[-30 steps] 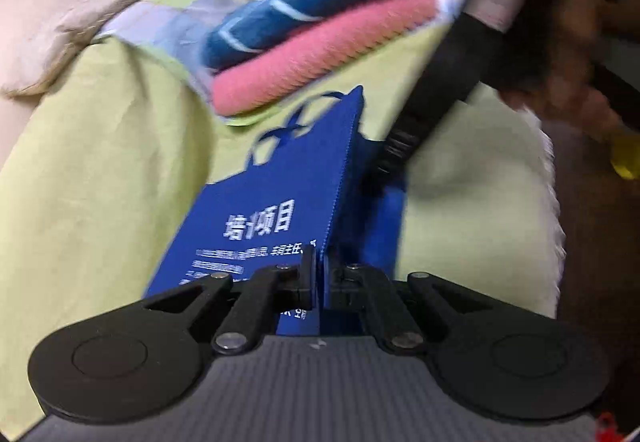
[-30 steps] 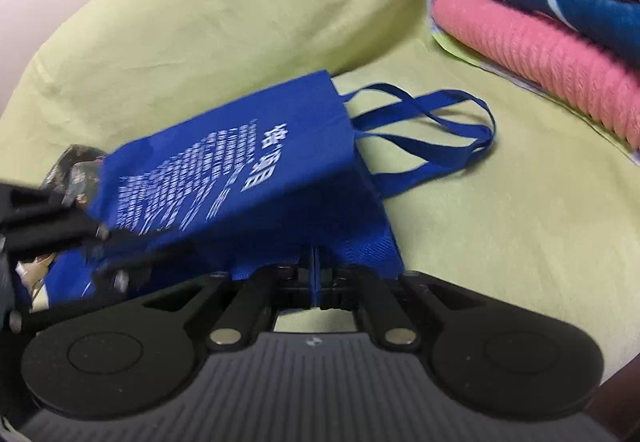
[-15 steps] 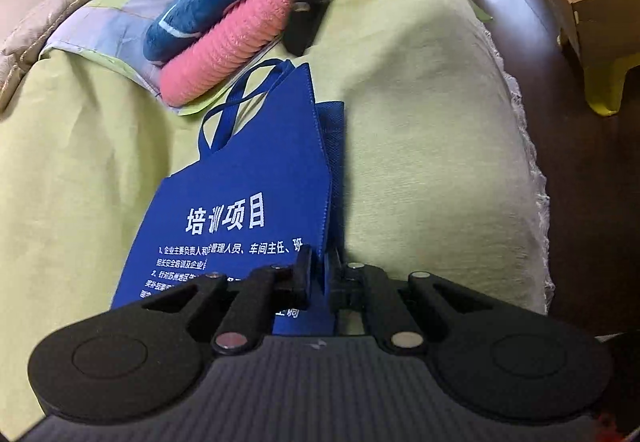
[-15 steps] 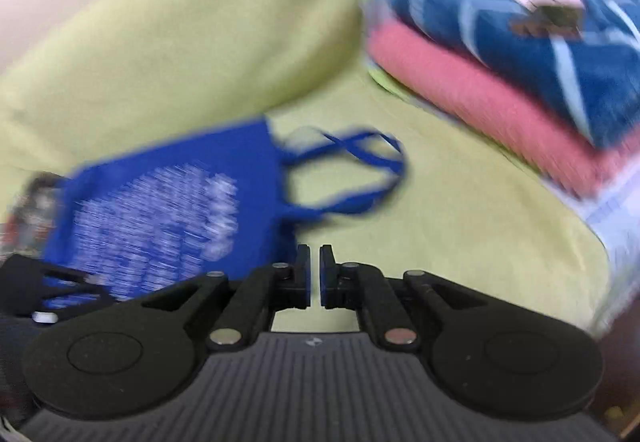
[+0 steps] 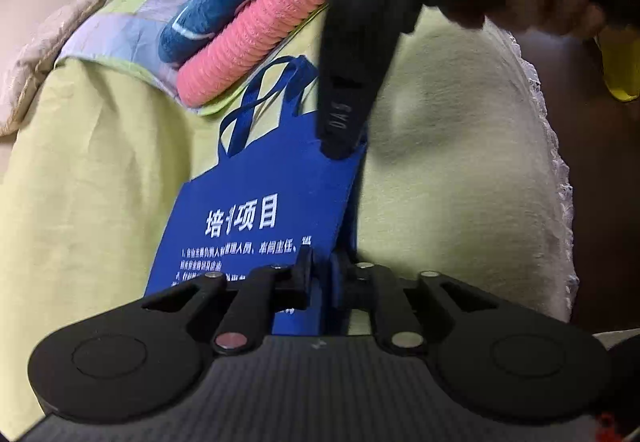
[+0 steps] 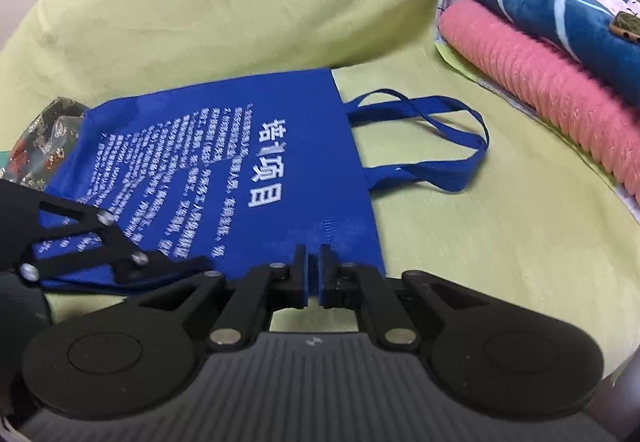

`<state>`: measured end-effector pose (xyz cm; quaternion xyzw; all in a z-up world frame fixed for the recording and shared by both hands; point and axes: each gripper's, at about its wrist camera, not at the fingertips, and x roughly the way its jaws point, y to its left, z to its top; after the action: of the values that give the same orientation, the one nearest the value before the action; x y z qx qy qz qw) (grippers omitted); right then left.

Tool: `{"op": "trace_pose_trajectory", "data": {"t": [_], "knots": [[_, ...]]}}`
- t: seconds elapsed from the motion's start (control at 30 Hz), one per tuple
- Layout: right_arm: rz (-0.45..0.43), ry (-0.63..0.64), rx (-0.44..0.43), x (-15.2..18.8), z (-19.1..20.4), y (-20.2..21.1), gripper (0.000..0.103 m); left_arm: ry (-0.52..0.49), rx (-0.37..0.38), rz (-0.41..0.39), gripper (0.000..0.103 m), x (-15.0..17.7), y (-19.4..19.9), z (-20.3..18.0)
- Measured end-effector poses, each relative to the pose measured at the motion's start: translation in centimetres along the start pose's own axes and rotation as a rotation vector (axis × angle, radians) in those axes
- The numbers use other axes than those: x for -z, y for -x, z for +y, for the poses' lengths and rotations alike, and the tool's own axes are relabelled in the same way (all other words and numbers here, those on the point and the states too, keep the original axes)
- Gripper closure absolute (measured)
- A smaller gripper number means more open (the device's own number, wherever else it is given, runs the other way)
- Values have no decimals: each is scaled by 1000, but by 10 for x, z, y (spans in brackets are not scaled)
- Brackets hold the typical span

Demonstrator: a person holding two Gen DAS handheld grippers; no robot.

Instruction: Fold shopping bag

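Fingers of my left gripper (image 5: 322, 274) are pinched onto the near edge of the royal-blue non-woven shopping bag with white printed characters (image 5: 260, 210); blue fabric fills the narrow gap between them. That bag lies flat on the lime-green sheet covering the cushion (image 5: 92, 178), its two blue strap handles (image 5: 260, 98) pointing toward 12 o'clock in the left view.

At 1 o'clock of that view, my right gripper (image 5: 340, 146) comes down onto the bag's far right corner. From its own camera, the right gripper's fingers (image 6: 298, 274) stand almost together at the bag's near edge. I cannot tell whether fabric is caught between them or merely lies behind.

Further right, at 2 o'clock in the right view, a coral-pink ribbed knit (image 6: 540, 82) sits under a folded navy towel with pale stripes (image 6: 560, 14), just beyond the handles.

Risk assessment: if the right fingers hold only the top layer, I judge the panel would peel from the lower one and the fold would skew. Loose handles could trail and drag against the knit stack. The soft cushion gives poor backing for creasing.
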<state>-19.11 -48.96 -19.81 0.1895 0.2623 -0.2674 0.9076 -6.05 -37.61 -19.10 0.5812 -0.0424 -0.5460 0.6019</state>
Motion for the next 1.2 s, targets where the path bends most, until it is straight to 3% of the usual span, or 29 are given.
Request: {"op": "trace_pose_trajectory", "data": {"t": [0.1,0.2,0.23,0.27,0.3,0.33,0.4,0.5,0.6,0.7,0.8,0.9,1.07,1.13,1.2], "knots": [[-6,17,4,1,-2,-5,103,68,41,-43,56,9,30,15],[-6,36,1,0,-1,-6,103,153,52,-58,56,19,47,29],[-6,42,0,0,-1,-7,103,198,44,-57,57,22,47,36],[-5,51,0,-1,-1,-7,103,254,46,-50,70,24,45,44],[-4,62,1,-1,0,-6,103,317,54,-38,95,27,41,52],[-2,73,3,-2,1,-5,103,379,70,-18,103,29,36,60],[1,100,10,-2,4,-3,102,455,111,28,103,35,23,67],[5,137,32,-3,9,-2,102,423,106,81,103,38,6,55],[-19,176,49,-4,20,6,96,424,88,80,103,38,3,48],[-64,186,0,0,34,19,95,449,84,71,103,38,2,49],[-20,194,15,9,43,9,95,483,78,81,101,47,6,56],[2,145,28,12,38,-1,95,610,54,133,100,79,15,77],[40,155,27,4,38,-4,95,953,24,266,99,159,32,121],[51,149,23,2,37,-5,94,1016,-38,342,100,183,32,131],[63,148,22,0,38,-7,94,1056,-85,367,100,201,32,137]]}}
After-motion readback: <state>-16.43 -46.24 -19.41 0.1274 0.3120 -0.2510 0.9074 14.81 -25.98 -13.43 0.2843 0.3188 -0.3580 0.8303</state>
